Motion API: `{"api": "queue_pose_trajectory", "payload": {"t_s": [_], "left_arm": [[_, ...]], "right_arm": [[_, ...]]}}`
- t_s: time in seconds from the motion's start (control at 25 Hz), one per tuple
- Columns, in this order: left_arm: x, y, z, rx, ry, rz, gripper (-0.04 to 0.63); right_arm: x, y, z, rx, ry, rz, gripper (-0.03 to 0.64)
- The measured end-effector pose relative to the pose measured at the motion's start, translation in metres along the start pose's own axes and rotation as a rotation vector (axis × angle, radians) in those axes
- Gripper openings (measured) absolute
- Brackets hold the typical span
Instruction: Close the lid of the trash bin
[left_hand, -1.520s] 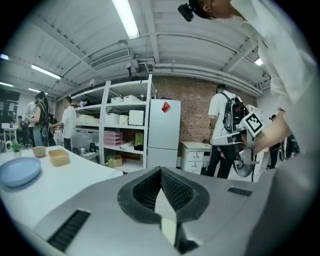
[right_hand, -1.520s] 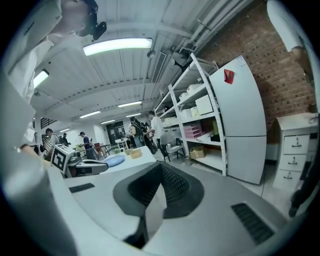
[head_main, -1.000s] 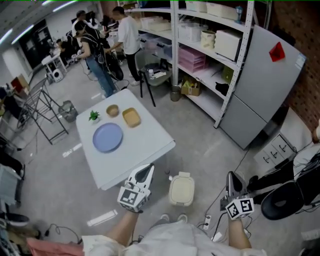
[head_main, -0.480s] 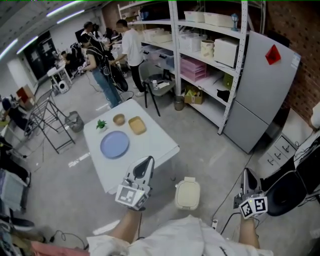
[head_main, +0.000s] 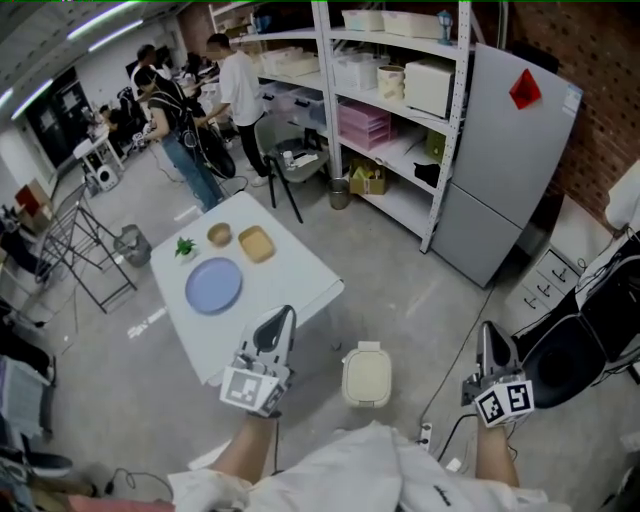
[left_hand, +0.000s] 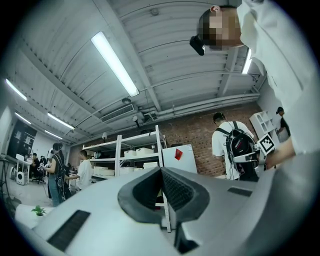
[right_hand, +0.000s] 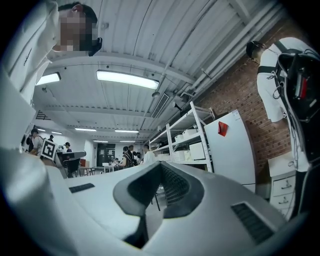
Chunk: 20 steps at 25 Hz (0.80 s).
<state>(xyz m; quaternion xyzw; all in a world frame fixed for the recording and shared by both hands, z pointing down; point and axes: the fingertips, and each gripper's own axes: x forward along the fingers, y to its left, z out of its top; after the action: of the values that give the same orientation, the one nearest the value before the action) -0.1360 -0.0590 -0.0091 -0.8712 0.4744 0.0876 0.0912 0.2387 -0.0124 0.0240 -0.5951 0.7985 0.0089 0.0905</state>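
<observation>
1. Trash bin (head_main: 366, 374): cream, on the floor just off the near corner of the white table (head_main: 292, 282), between my two grippers. The lid looks flat down on it, so I judge the closing as good as done.
2. Left gripper (head_main: 282, 316): jaws pressed together on nothing. I hold it over the table's near edge, aimed out at the shelving rather than down at the bin, which reads as a rest pose clear of the lid.
3. Right gripper (head_main: 487, 330): likewise closed and empty, well to the bin's right, above the cables.
4. On the table: blue plate (head_main: 213, 285), tan dish (head_main: 256, 244), small bowl (head_main: 219, 235), small plant (head_main: 185, 246), all apart from the bin.
5. Possible obstructions: power strip (head_main: 424, 434) and its cable near the bin, a black chair (head_main: 570, 358) at right; nothing lies on the lid itself
</observation>
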Motion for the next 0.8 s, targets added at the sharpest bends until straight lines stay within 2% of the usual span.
{"api": "queue_pose_trajectory", "payload": {"t_s": [0.44, 0.8], "left_arm": [[0.000, -0.004, -0.014, -0.017, 0.030, 0.000, 0.025], [0.003, -0.005, -0.017, -0.017, 0.023, 0.007, 0.025]], "right_arm": [[-0.003, -0.002, -0.010, 0.010, 0.024, -0.015, 0.018], [-0.004, -0.006, -0.017, 0.018, 0.028, -0.026, 0.018]]}}
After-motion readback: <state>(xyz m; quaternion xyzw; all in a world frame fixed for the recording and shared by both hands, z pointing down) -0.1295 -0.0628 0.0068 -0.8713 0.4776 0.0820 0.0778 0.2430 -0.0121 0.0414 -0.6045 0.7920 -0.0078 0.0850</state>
